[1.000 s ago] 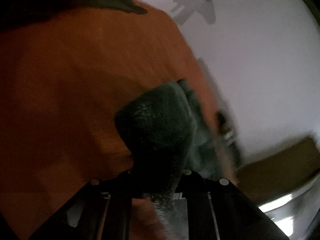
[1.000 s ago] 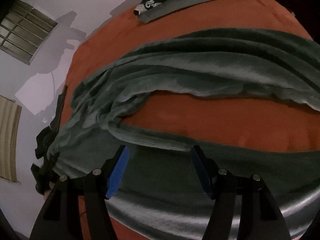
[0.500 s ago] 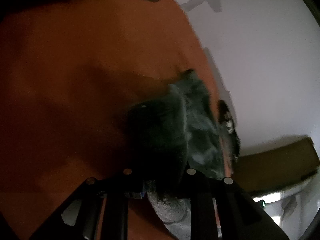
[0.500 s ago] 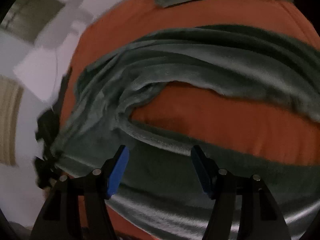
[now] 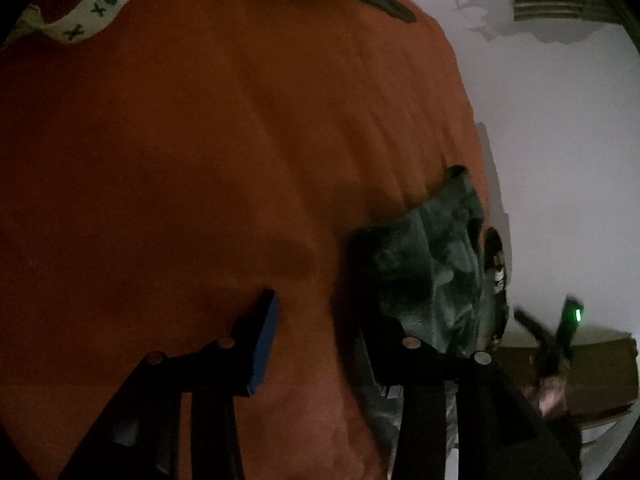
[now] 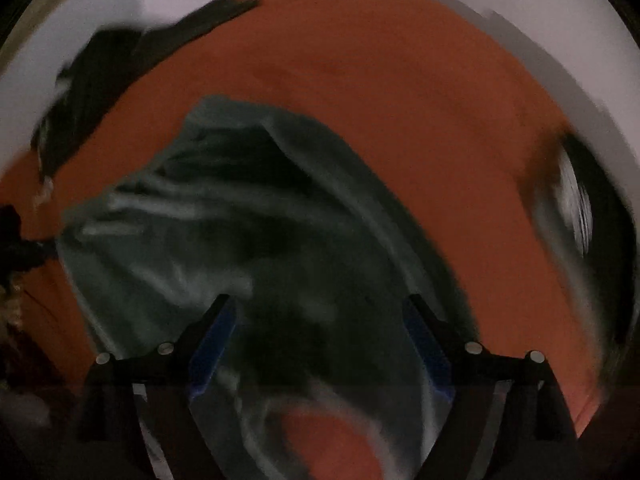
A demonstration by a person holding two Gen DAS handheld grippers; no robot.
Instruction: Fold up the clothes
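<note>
Left claw (image 5: 320, 332) is standing spread over the orange bed cover (image 5: 224, 152), nothing between its fingers; the blue pad of one finger is showing and the other finger is sitting against the edge of the grey-green fleece garment (image 5: 436, 268). In the left wrist view that garment is lying bunched at the bed's edge, near the pale wall (image 5: 560, 140).

Right claw (image 6: 320, 340) is also spread, both blue pads visible, hovering over the same garment (image 6: 248, 232). Whether the pads are touching the fabric cannot be told; the frame is motion-blurred. In this view the garment is lying crumpled on the orange cover (image 6: 400, 80), its long axis running from the lower centre of the frame up toward the upper left, one rounded edge curving toward the claw.

Dark clothing (image 6: 120, 64) is lying at the far left edge of the bed. A white printed cloth (image 5: 88, 20) is lying at the far corner in the left wrist view. No containers visible.
</note>
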